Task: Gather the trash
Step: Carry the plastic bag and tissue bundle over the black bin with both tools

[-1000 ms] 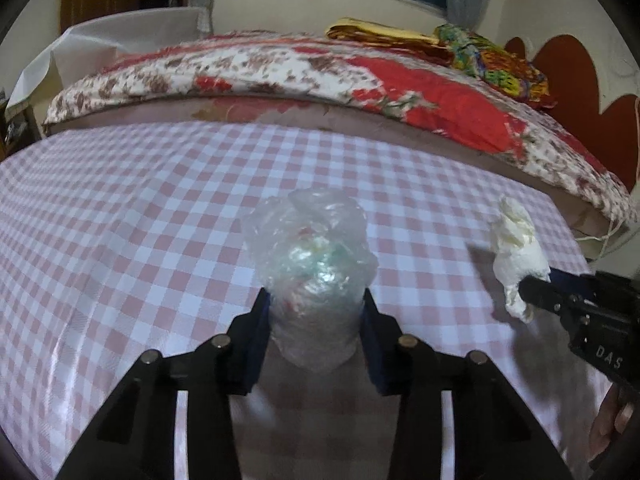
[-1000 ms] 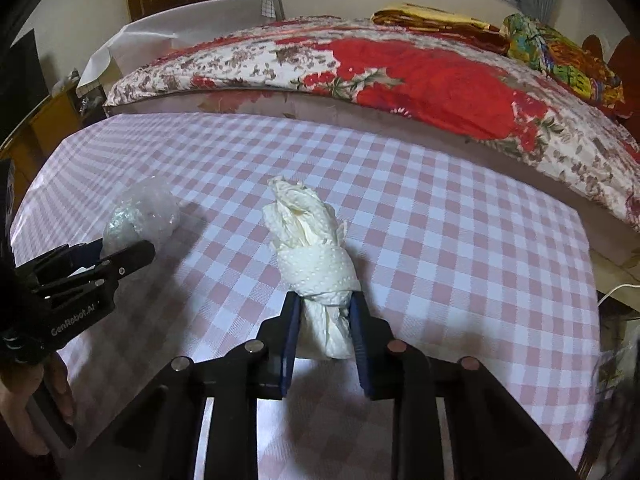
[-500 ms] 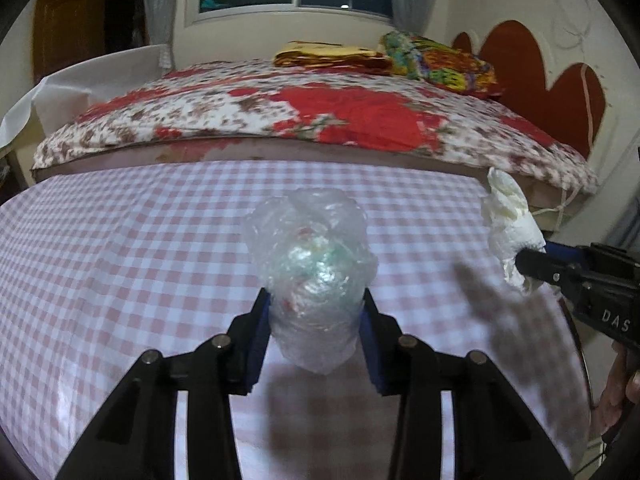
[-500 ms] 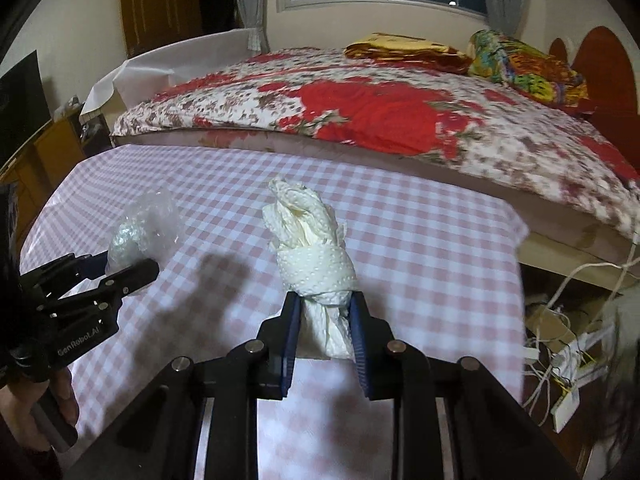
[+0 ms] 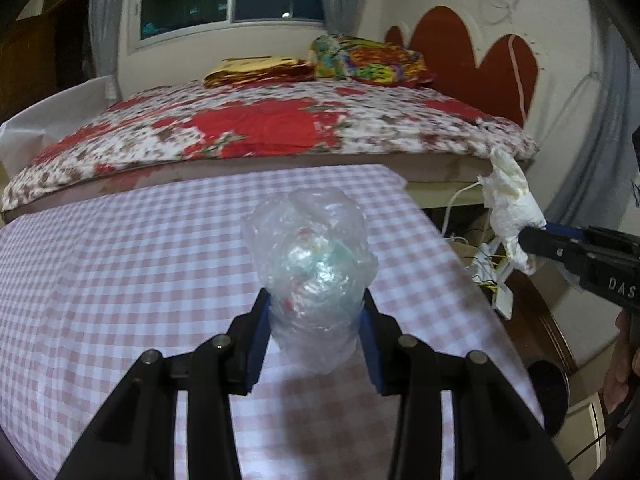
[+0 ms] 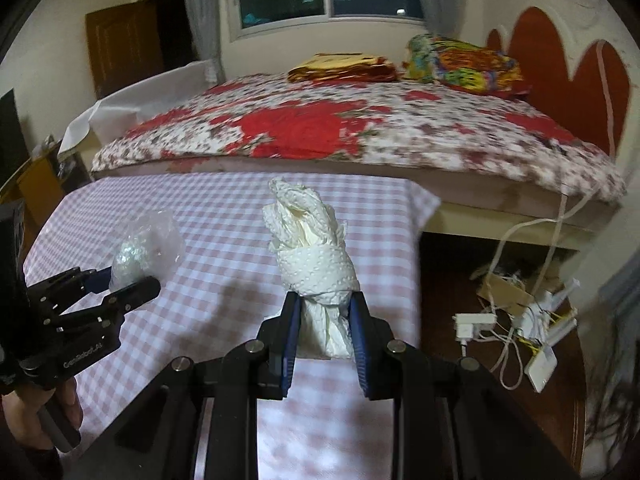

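Note:
My left gripper (image 5: 314,312) is shut on a crumpled clear plastic wad (image 5: 312,264) and holds it above the pink checked tablecloth (image 5: 120,264). My right gripper (image 6: 323,320) is shut on a twisted white paper-towel wad (image 6: 310,248), held in the air near the table's right edge. In the left wrist view the paper-towel wad (image 5: 510,212) and the right gripper (image 5: 528,236) show at the right, past the table's edge. In the right wrist view the left gripper (image 6: 120,282) and the plastic wad (image 6: 140,248) show at the left.
A bed with a red floral cover (image 6: 340,128) runs behind the table. To the right of the table, cables, a power strip and white boxes (image 6: 520,320) lie on the dark floor. A dark round object (image 5: 548,396) sits low at the right.
Both grippers have swung to the right with their wads still held. The table's right edge and the floor clutter beyond it have come into view.

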A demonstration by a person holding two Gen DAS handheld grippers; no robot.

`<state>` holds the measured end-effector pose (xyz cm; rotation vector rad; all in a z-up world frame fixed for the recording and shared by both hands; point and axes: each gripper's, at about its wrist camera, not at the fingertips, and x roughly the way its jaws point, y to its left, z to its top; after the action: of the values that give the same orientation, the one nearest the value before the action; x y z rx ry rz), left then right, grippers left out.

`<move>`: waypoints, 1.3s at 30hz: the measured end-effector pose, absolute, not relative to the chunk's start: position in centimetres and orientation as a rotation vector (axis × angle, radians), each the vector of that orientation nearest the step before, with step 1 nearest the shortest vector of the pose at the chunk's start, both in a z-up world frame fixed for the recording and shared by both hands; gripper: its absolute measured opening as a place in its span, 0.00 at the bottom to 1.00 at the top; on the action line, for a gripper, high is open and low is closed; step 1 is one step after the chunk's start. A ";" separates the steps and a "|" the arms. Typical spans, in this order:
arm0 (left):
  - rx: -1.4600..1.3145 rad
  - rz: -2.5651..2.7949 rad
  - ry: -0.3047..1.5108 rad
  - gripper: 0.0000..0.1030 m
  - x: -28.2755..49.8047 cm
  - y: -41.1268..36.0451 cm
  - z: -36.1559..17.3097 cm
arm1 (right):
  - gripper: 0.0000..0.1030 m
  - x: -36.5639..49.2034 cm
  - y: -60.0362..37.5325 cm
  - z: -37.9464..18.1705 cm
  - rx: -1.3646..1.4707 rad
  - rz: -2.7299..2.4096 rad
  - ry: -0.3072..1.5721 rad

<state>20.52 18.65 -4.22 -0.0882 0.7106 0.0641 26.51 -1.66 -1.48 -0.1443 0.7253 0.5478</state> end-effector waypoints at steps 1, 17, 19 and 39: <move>-0.086 0.054 0.709 0.41 20.4 18.1 -4.1 | 0.26 26.3 -2.7 -1.4 -0.136 0.536 0.724; -0.026 -0.111 0.724 0.41 19.8 8.8 -4.0 | 0.26 22.4 -14.0 -2.3 -0.093 0.372 0.733; -0.018 -0.132 0.727 0.41 19.8 7.6 -4.1 | 0.26 22.1 -15.4 -2.7 -0.072 0.349 0.743; 0.056 -0.331 0.791 0.41 19.0 -3.1 -6.2 | 0.26 18.3 -26.7 -7.5 -0.018 0.138 0.836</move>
<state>19.04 -3.05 -6.16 0.0558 0.7913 -0.3314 18.29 -26.70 -7.48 -0.0181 0.8356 0.1378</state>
